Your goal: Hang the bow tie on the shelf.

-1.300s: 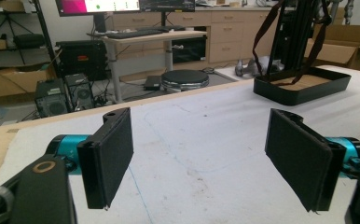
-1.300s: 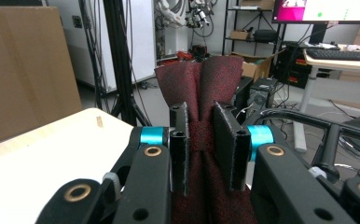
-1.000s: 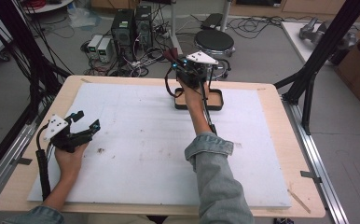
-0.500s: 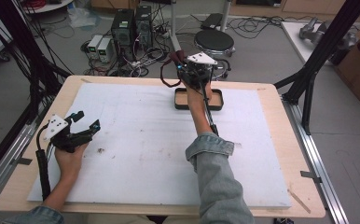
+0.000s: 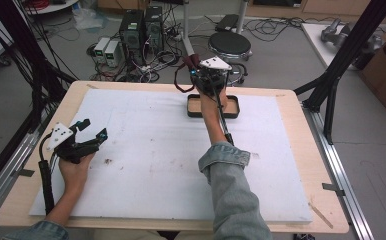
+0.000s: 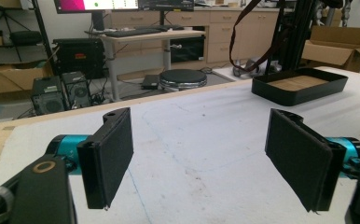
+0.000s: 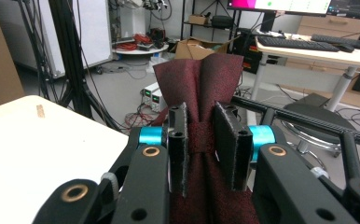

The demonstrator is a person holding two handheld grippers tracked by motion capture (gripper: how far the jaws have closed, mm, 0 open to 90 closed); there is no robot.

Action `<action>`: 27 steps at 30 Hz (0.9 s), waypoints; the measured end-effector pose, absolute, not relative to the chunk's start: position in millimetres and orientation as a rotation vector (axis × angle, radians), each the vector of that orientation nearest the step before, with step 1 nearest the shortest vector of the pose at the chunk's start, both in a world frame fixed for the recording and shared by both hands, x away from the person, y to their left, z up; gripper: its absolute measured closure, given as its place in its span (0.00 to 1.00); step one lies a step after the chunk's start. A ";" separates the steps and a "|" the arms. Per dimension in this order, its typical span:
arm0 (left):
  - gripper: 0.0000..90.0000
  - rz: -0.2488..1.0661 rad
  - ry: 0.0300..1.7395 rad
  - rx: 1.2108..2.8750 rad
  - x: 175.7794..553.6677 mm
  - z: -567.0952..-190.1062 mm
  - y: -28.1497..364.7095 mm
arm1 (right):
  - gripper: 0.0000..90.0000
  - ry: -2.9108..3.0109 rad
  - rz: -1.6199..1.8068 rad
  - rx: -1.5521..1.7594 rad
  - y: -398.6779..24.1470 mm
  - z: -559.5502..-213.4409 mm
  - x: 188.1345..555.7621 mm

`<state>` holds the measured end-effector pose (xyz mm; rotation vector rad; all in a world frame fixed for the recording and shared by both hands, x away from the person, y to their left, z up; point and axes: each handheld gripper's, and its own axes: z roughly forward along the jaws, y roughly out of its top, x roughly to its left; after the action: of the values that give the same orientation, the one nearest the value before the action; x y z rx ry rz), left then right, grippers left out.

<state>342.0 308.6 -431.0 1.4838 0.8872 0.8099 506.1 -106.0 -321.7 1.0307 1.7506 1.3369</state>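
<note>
The right gripper (image 5: 207, 75) is raised above the far edge of the table (image 5: 291, 100), over a black tray (image 5: 233, 110). Its jaws are pressed on a dark red bow tie (image 7: 201, 140), at the narrow knot in the middle, and the two wings of the cloth spread out above the jaws. In the high view, the strap of the bow tie hangs as a loop to the left of this gripper. The tray has a brown bottom and lies on the white mat (image 5: 156, 165) that covers the table. The left gripper (image 5: 88, 137) is low over the mat near the left edge, and its jaws are wide apart with nothing between them.
</note>
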 end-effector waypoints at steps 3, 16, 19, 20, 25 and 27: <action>0.26 0.809 0.887 1.484 342.1 -431.1 308.6 | 0.82 1.744 1.332 1.029 -105.7 -321.5 505.6; 0.26 0.809 0.887 1.485 342.0 -431.0 308.5 | 0.80 1.739 1.321 1.025 -106.9 -319.7 504.4; 0.26 0.809 0.887 1.485 342.0 -431.1 308.5 | 0.79 1.730 1.329 1.027 -108.8 -317.7 503.3; 0.26 0.809 0.887 1.484 342.0 -431.0 308.5 | 0.79 1.730 1.333 1.025 -109.6 -316.9 502.8; 0.26 0.809 0.886 1.482 342.1 -431.2 308.2 | 0.78 1.716 1.347 1.027 -114.6 -312.8 499.9; 0.26 0.811 0.885 1.480 342.3 -431.3 308.0 | 0.76 1.716 1.352 1.022 -116.7 -310.9 498.2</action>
<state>342.3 308.0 -431.3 1.4798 0.8854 0.8106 498.2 -116.7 -310.9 1.0220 1.7158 1.3523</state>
